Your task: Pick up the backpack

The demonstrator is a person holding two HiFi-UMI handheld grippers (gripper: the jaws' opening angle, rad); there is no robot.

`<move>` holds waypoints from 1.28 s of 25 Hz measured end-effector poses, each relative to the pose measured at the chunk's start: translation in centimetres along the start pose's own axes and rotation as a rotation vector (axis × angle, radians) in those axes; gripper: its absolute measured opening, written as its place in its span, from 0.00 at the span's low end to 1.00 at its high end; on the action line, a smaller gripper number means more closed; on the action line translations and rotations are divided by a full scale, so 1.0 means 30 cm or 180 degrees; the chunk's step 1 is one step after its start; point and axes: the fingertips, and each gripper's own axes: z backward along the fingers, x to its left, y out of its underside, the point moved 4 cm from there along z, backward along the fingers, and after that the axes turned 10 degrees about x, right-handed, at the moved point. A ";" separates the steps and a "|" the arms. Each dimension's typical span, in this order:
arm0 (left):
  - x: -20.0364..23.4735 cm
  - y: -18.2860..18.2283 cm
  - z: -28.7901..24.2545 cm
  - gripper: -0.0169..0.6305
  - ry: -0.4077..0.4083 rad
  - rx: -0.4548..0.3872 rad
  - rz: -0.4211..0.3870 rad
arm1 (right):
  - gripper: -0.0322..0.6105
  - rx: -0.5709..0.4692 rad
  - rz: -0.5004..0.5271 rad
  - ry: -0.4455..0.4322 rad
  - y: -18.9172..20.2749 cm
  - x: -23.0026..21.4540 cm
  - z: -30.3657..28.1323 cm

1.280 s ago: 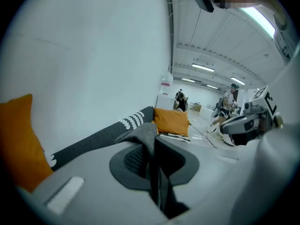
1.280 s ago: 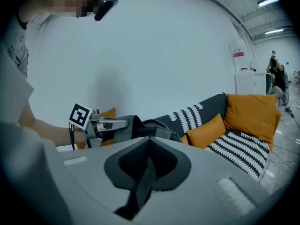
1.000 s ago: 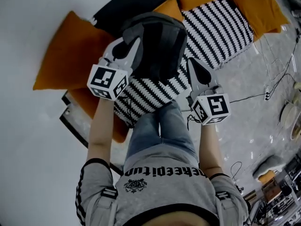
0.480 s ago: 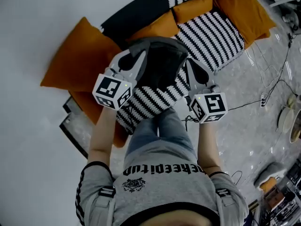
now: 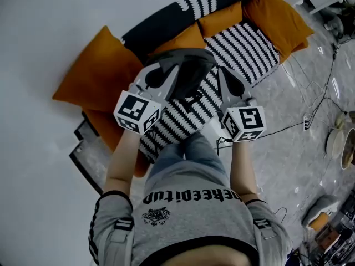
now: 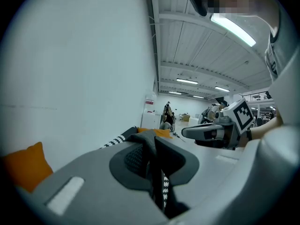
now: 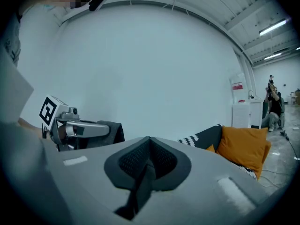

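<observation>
The dark grey backpack (image 5: 191, 71) hangs in the air between my two grippers, above the striped sofa seat. My left gripper (image 5: 175, 70) is shut on a fold of the backpack's dark fabric (image 6: 149, 146), which runs down between the pads. My right gripper (image 5: 221, 72) holds the bag's right side, with a dark strap (image 7: 139, 187) pinched between its pads and hanging below them. Each gripper shows in the other's view: the right gripper (image 6: 206, 132) and the left gripper (image 7: 82, 128), with the backpack (image 7: 111, 131) behind it. The bag's lower part is hidden behind the grippers.
The sofa's black-and-white striped cover (image 5: 244, 43) lies below the bag. Orange cushions sit at its left (image 5: 94, 76) and far right (image 5: 277, 13). A white wall fills the left. Cables (image 5: 302, 118) trail over the marbled floor at right. My legs (image 5: 186, 159) stand against the sofa's front.
Both grippers have risen with the backpack still clamped. The bag has come up off the striped seat and now shows more edge-on, with more of the sofa visible beneath it.
</observation>
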 end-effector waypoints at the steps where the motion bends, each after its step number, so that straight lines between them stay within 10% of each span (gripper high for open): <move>1: -0.003 -0.013 0.014 0.10 -0.0030 -0.0035 -0.0005 | 0.05 -0.0021 0.0018 0.0002 -0.008 0.005 0.011; 32: -0.037 -0.341 0.440 0.10 -0.0886 -0.1043 -0.0258 | 0.05 -0.0594 0.0468 0.0237 -0.232 0.116 0.277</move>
